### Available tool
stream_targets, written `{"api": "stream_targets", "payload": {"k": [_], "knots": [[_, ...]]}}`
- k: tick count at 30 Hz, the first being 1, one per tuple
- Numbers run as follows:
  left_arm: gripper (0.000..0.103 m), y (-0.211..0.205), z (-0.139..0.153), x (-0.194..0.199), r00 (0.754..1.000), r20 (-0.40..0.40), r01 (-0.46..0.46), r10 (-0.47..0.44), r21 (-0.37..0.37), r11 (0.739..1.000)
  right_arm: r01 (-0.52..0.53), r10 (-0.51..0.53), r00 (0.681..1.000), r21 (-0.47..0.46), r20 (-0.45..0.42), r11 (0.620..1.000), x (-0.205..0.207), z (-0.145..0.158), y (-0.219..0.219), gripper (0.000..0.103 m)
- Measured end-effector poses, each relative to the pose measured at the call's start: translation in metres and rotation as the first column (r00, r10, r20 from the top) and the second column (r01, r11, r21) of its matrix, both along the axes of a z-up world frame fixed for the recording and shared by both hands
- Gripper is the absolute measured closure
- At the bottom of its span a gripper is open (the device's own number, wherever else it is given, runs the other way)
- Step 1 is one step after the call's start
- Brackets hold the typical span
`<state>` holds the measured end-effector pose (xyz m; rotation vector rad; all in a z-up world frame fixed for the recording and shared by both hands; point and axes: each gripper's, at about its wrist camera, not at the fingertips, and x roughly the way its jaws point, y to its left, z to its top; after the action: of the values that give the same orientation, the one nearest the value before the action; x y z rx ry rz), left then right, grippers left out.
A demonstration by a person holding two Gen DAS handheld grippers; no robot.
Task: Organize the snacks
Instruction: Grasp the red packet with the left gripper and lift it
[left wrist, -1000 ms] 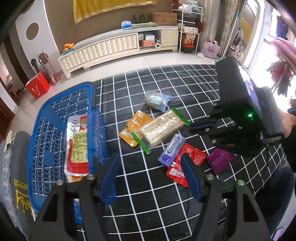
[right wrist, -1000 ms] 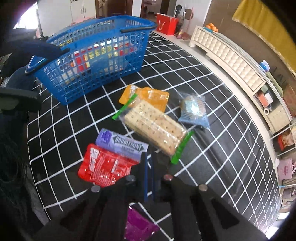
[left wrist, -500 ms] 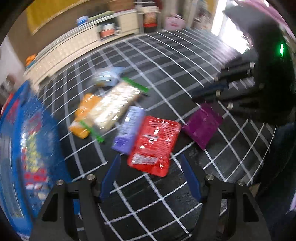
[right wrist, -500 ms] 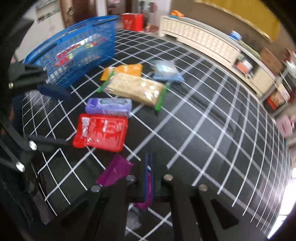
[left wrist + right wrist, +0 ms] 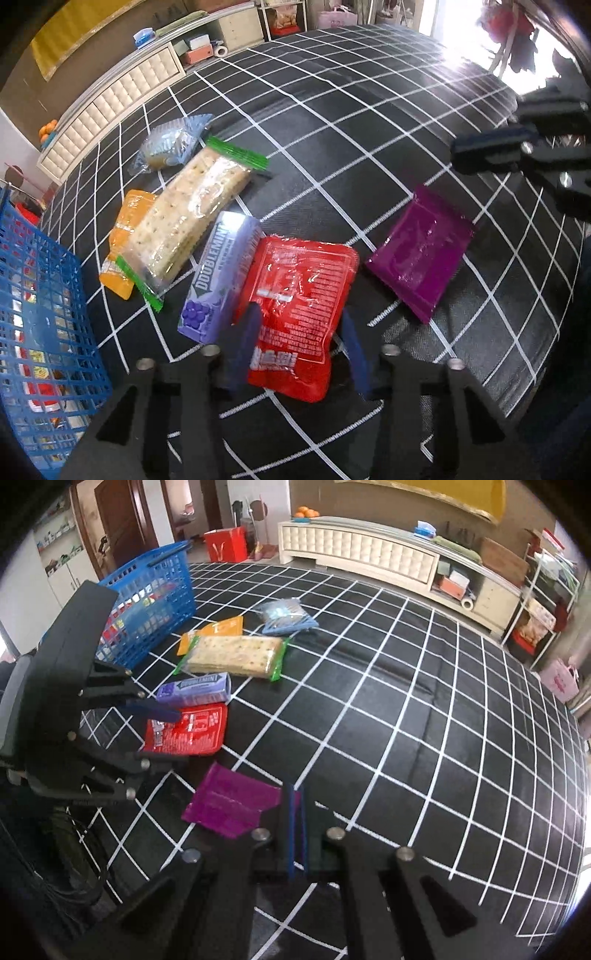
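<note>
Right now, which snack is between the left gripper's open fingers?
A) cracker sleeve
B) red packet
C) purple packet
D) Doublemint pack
B: in the left wrist view the red packet lies between the spread fingers of the left gripper, with the purple packet off to the side.

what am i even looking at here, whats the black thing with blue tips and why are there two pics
There is no robot here: a person holds a hand-held claw in each hand, and each claw carries a wide-angle camera looking forward along its two fingers. So there are two pictures, one per claw.

The left camera shows the left claw open, its blue-tipped fingers on either side of the red packet. The right camera shows the right claw shut and holding nothing, beside the purple packet.

On the black checked mat also lie a Doublemint pack, a cracker pack, an orange pouch partly beneath the crackers, and a clear blue wrapper. The blue basket already holds some snacks.
</note>
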<state>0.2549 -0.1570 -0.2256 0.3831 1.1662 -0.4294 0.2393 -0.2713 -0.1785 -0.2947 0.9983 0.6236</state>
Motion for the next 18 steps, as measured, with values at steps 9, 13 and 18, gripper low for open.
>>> {"api": "stream_targets", "payload": {"k": [9,13,18], "knots": [[0.103,0.011,0.013,0.003,0.999,-0.013,-0.043,0.042,-0.090,0.995,0.030,-0.029,0.999,0.039,-0.036,0.999,0.000,-0.003,0.002,0.098],[0.103,0.021,0.026,-0.001,0.997,-0.004,-0.076,0.076,-0.153,0.985,0.035,-0.034,0.999,0.036,-0.036,0.999,0.000,0.002,0.004,0.098],[0.103,0.032,0.065,-0.013,0.993,0.065,-0.082,0.098,-0.222,0.972,0.041,-0.041,0.999,0.036,-0.024,0.998,0.001,0.014,0.011,0.098]]}}
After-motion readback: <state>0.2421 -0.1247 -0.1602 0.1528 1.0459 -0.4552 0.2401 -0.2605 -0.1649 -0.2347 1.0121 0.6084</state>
